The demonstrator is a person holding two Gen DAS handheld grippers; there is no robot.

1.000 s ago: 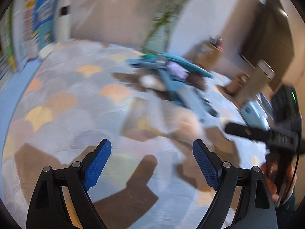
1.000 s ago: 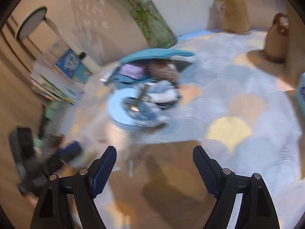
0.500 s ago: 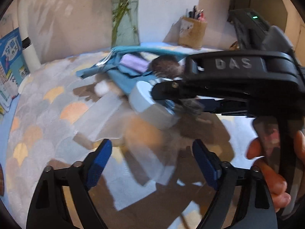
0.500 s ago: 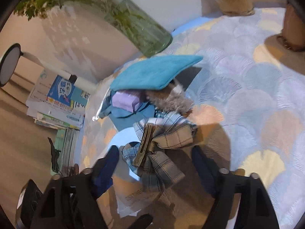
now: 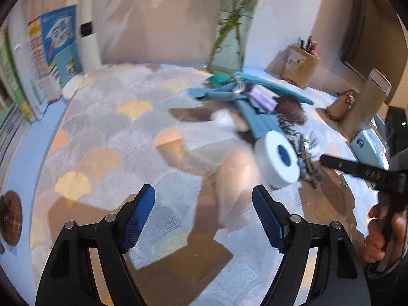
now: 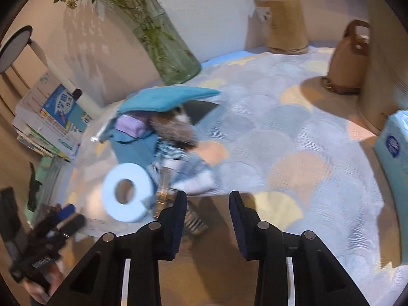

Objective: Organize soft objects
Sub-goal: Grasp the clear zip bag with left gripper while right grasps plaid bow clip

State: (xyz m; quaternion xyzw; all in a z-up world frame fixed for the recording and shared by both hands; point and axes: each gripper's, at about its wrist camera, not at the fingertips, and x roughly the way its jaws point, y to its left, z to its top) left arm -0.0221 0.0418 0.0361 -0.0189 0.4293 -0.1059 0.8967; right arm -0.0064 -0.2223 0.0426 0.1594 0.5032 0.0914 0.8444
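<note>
Since the earlier frame, right tongs (image 6: pixel 207 216) have narrowed but grip nothing; left tongs (image 5: pixel 203 219) gape wide, empty. Plaid bow (image 6: pixel 188 170) looks light and floppy, so pinch its stiff central clip.

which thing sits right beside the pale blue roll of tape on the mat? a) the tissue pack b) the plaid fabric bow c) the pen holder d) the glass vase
b: the plaid fabric bow lies right against the pale blue roll of tape, while the glass vase, pen holder and tissue pack stand well apart from it.
</note>
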